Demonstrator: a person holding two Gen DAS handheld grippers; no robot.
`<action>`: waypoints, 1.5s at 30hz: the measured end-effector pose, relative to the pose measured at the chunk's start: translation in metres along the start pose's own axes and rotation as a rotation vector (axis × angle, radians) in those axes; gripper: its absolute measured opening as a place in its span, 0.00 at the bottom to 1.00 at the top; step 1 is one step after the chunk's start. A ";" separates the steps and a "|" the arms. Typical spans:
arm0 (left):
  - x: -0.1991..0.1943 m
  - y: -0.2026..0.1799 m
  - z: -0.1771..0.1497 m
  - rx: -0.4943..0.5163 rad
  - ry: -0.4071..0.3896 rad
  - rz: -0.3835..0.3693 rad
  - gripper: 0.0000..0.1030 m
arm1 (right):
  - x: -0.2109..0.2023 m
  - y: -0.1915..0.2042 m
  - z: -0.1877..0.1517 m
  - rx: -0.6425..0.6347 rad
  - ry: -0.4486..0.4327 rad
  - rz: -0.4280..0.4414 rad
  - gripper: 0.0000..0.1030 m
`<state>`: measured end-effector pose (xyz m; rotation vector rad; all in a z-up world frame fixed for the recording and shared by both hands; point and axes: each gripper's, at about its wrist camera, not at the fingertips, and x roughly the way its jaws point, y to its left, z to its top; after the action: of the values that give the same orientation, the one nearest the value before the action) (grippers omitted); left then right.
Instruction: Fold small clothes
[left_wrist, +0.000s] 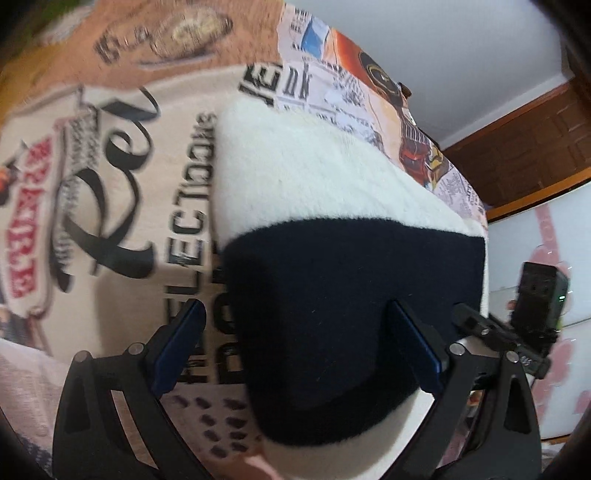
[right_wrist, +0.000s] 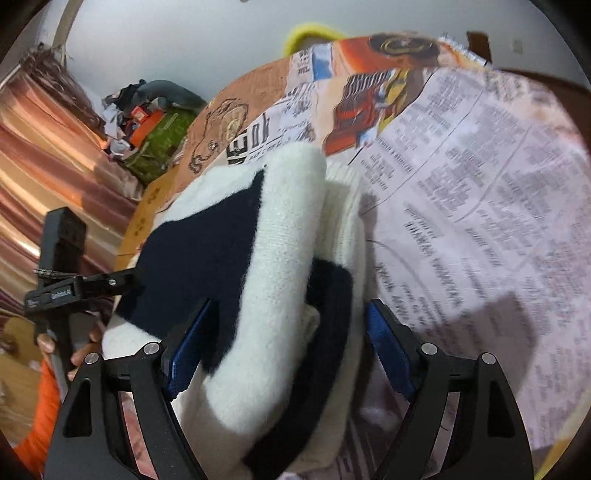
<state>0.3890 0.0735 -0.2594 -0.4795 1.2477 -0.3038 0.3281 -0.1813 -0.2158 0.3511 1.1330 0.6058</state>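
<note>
Sweater (left_wrist: 332, 229) lower edge cut off by frame; bedspread (right_wrist: 480, 229) small print blurred (unreadable).

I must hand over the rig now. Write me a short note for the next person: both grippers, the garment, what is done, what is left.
Left gripper: open, fingers either side of the sweater's navy part, not pressing it.
Right gripper: open, sweater between the fingers, no grip.
Sweater: cream and navy knit, lying in a folded bundle on the printed cloth.
Done: it looks folded over at least once.
Left: probably check the fold, tidy the loose edges, then set it aside. Whether more clothes wait cannot be seen.
</note>
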 end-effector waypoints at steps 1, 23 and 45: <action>0.004 0.001 0.001 -0.010 0.013 -0.022 0.97 | 0.005 -0.002 0.001 0.014 0.010 0.016 0.81; -0.097 -0.016 -0.014 0.097 -0.193 -0.081 0.55 | -0.019 0.076 0.014 -0.157 -0.072 0.048 0.39; -0.093 0.159 0.007 -0.110 -0.134 0.035 0.66 | 0.133 0.149 0.029 -0.192 0.059 0.049 0.41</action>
<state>0.3620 0.2556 -0.2602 -0.5629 1.1443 -0.1711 0.3533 0.0189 -0.2199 0.1972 1.1150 0.7664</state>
